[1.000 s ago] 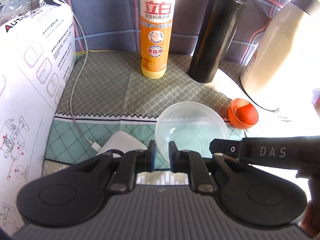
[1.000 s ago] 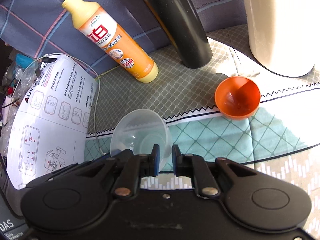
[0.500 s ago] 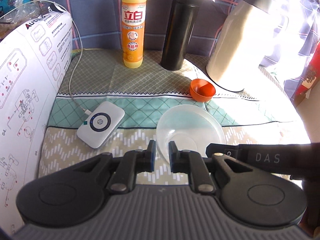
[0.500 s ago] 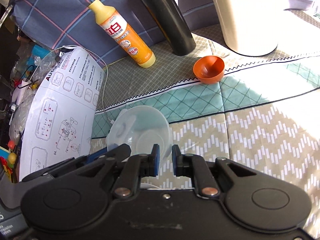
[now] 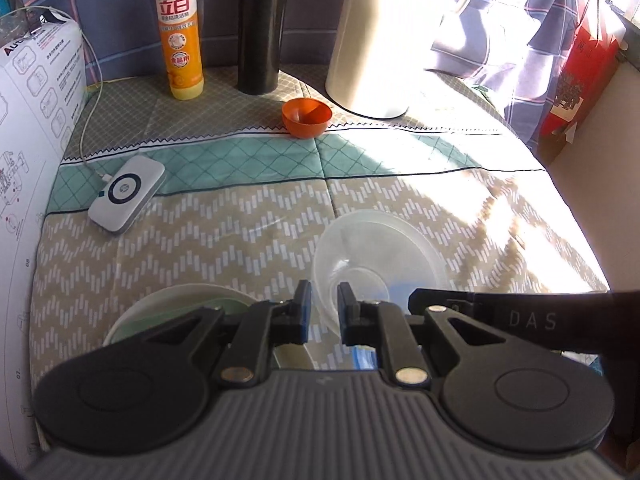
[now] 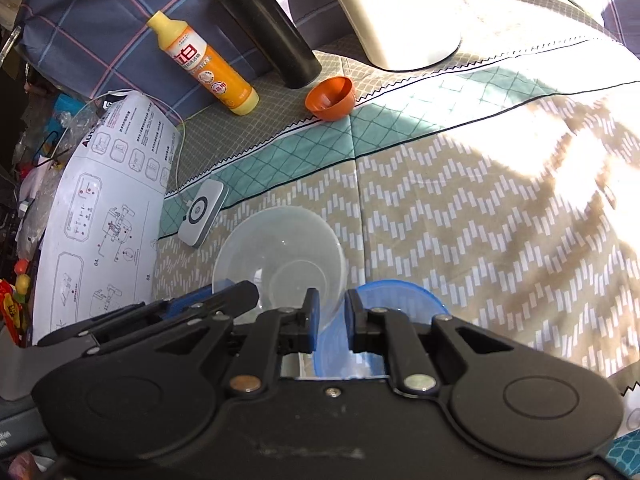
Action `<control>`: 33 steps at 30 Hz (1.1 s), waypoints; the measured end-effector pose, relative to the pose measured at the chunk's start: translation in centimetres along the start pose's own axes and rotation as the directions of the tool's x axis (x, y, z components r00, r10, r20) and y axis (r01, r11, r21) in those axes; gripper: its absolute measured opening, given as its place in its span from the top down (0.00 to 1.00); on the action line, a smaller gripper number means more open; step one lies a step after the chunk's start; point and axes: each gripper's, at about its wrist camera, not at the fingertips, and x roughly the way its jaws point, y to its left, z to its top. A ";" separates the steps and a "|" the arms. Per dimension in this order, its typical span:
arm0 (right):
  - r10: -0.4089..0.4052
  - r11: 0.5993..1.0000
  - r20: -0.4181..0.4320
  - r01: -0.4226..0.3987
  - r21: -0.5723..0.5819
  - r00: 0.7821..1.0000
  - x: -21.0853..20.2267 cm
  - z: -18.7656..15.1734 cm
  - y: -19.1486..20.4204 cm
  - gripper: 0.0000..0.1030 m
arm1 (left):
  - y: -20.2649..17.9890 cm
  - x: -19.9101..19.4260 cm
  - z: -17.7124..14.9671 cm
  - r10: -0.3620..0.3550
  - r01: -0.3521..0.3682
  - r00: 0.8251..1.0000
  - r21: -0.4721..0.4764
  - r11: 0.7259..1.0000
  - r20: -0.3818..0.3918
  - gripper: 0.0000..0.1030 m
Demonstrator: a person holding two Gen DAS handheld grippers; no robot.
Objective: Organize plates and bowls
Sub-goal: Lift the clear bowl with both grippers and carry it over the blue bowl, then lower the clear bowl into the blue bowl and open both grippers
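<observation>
While both grippers reach in from the near edge of the patterned cloth [image 5: 224,240], each pinches the rim of the same clear plastic bowl [image 5: 376,248]: the left gripper [image 5: 323,307] has its narrow-set fingers on the bowl's left near rim, and the right gripper [image 6: 331,320] clamps its right near rim. The bowl looks empty and is held over the beige zigzag part of the cloth, at the near side.

Four bowl-like dishes can be counted. Besides the clear one, there is one small orange bowl [image 5: 306,117] far back, empty, sitting near the foot of the cream jug [image 5: 396,36]. One blue bowl [image 6: 400,300] lies just beyond the right gripper's fingers, beneath the clear bowl's edge; whether the two touch is hard to tell. One pale green dish [image 5: 176,308] shows in the left wrist view, mostly hidden behind the left gripper, so its contents cannot be made out.

Along the back stand one orange detergent bottle [image 5: 180,32], one black flask [image 5: 262,28] and the jug, whose top is cut off. One white charging pad [image 5: 127,196] lies on the teal band, its cable running back. A printed white box [image 6: 104,204] stands at the left edge, partly out of frame. A red bag [image 5: 580,68] sits off to the far right.
</observation>
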 end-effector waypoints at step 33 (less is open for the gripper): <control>-0.036 0.996 -0.017 0.037 0.075 0.999 -2.0 -4.1 -4.8 0.65 | -3.7 0.9 -2.4 0.031 -0.025 0.998 0.098 0.995 -0.061 0.64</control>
